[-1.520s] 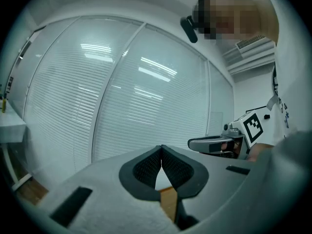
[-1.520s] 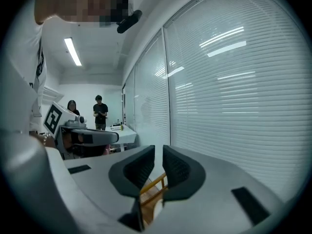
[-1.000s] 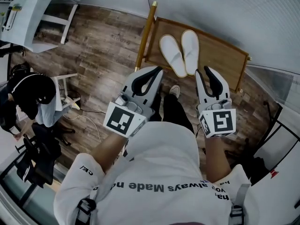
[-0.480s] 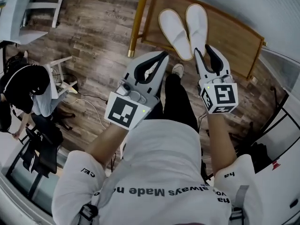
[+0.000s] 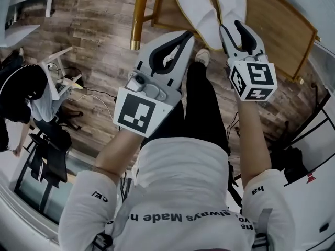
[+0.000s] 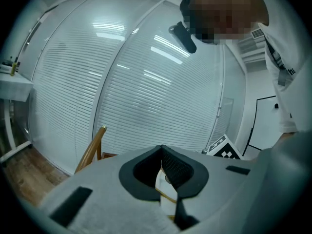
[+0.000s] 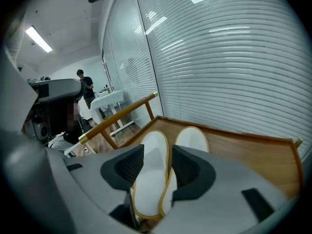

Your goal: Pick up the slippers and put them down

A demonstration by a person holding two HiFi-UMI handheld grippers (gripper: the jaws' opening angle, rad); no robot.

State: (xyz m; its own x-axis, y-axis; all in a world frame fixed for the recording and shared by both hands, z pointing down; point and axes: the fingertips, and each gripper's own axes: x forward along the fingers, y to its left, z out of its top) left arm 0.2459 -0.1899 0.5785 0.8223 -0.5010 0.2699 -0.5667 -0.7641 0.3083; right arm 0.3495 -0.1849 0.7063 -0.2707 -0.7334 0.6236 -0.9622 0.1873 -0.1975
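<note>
Lowered toward the white slippers (image 5: 199, 12) at the wooden tray's (image 5: 272, 20) near edge, the right claw (image 5: 234, 29) has just been opening (nothing gripped), readying a grasp; left claw (image 5: 187, 34) closed.

We wear a white short-sleeved T-shirt (image 5: 180, 171) with dark lettering across it and on each sleeve, black trousers (image 5: 201, 106) and a pale shoe (image 5: 202, 56). Our left hand-held gripper (image 5: 185, 34) and right hand-held gripper (image 5: 233, 26) are pale grey shells with black-lined jaws, each carrying a white cube (image 5: 138, 113) printed with black square markers.
</note>
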